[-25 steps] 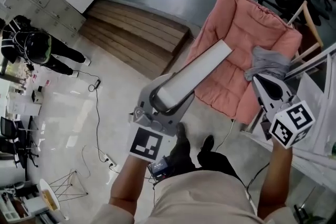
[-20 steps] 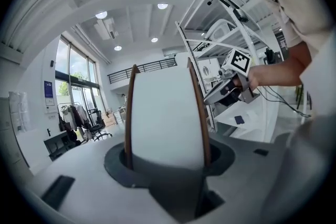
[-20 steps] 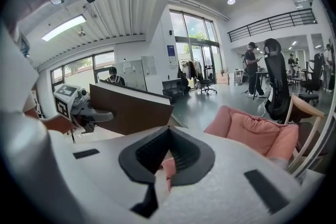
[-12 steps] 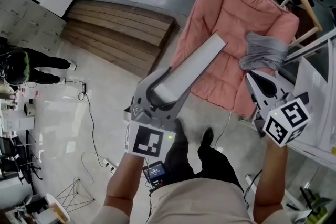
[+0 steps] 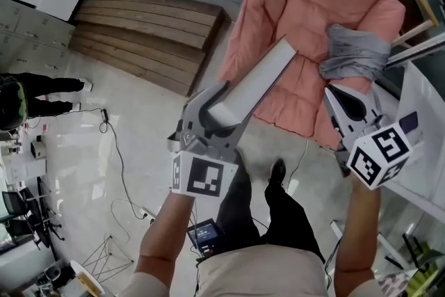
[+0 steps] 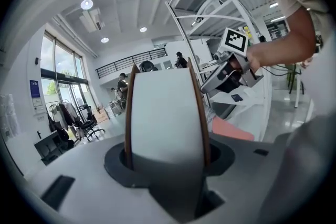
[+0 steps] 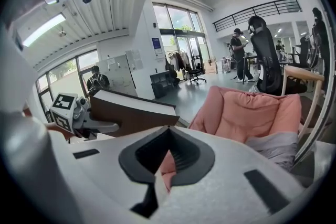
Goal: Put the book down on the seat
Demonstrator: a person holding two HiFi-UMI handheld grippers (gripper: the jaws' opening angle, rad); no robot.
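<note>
A book with white page edges and a brown cover sticks out of my left gripper, which is shut on its lower end. In the left gripper view the book stands upright between the jaws. Its far end hangs over the front left edge of the pink cushioned chair. My right gripper hovers by the chair's front right corner, shut and holding nothing. The right gripper view shows the chair ahead and the book to the left.
A crumpled grey cloth lies on the right side of the seat. Wooden steps lie left of the chair. A white rack stands at the right. Cables run over the floor, where a person lies at the left.
Both grippers and the book have drifted slightly up and toward the chair in the head view. The grip on the book is unchanged.
</note>
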